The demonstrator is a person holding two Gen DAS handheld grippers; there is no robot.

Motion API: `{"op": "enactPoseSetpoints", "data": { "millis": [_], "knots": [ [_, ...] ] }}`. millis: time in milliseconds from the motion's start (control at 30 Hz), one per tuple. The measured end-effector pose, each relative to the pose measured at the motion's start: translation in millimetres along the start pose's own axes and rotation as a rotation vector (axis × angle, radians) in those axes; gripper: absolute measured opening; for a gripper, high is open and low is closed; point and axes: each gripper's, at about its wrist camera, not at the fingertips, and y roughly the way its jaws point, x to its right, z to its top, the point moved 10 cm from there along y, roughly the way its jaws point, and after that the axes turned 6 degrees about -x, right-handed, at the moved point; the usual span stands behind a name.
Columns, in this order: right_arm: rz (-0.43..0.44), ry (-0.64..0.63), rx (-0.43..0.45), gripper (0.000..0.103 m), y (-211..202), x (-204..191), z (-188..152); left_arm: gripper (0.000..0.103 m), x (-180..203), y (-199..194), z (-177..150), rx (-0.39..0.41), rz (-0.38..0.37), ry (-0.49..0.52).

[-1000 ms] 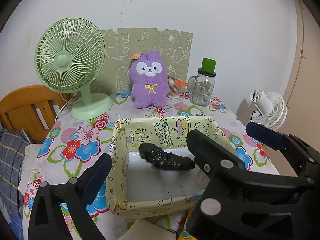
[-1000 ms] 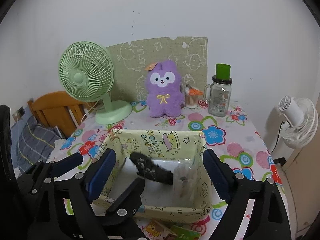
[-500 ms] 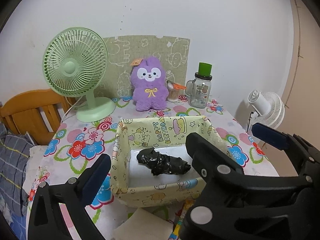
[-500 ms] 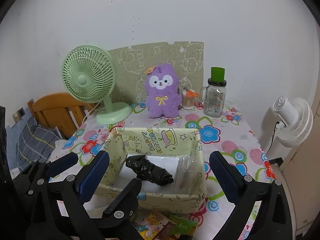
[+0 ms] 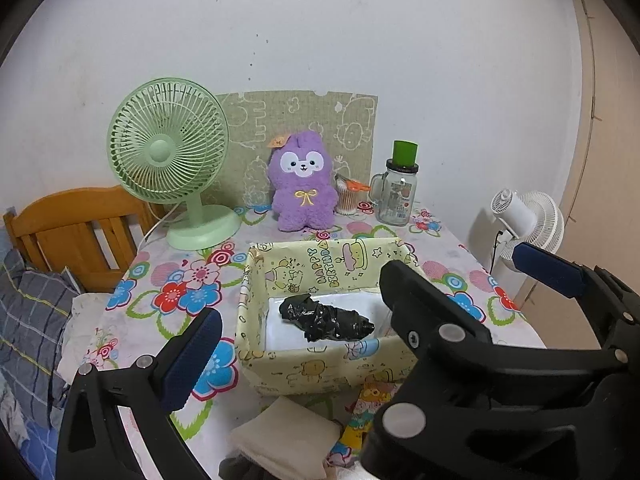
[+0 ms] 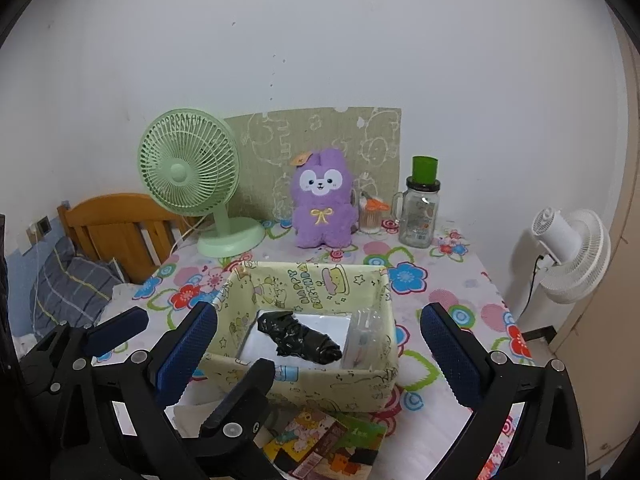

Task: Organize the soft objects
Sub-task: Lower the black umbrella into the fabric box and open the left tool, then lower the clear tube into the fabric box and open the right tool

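A yellow cartoon-print box point(image 5: 320, 368) point(image 6: 304, 384) stands mid-table. Inside it lie a crumpled black plastic bag point(image 5: 326, 318) point(image 6: 298, 338) and, at the right wall, a clear plastic packet point(image 6: 366, 340). A purple plush toy point(image 5: 302, 182) point(image 6: 322, 200) sits upright at the back. A folded beige cloth point(image 5: 288, 436) lies in front of the box. My left gripper point(image 5: 320, 320) and right gripper point(image 6: 318, 312) hover side by side before the box. Both are open with nothing between their pads. The right gripper's black finger hides the left gripper's right finger in the left wrist view.
A green desk fan point(image 5: 168, 160) stands back left. A glass jar with a green lid point(image 6: 420, 208) and a small cup of swabs point(image 6: 370, 216) stand back right. Colourful packets point(image 6: 320, 444) lie at the table's front edge. A wooden chair point(image 5: 80, 232) is left, a white fan point(image 6: 572, 256) right.
Both grippers have drawn back from the box and risen a little. The box looks farther off, and the cloth and packets in front of it have come into view.
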Motion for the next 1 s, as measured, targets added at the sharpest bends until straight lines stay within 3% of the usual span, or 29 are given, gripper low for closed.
{"op": "enactPoseSetpoints", "data": {
  "millis": [467, 1000],
  "knots": [
    [0.003, 0.0, 0.038, 0.103, -39, -2, -6, 0.103, 10, -34, -6, 0.053, -0.031, -0.006],
    [-0.02, -0.011, 0.046, 0.103, -66, -8, -25, 0.103, 12, -57, -28, 0.06, 0.003, 0.022]
  ]
}}
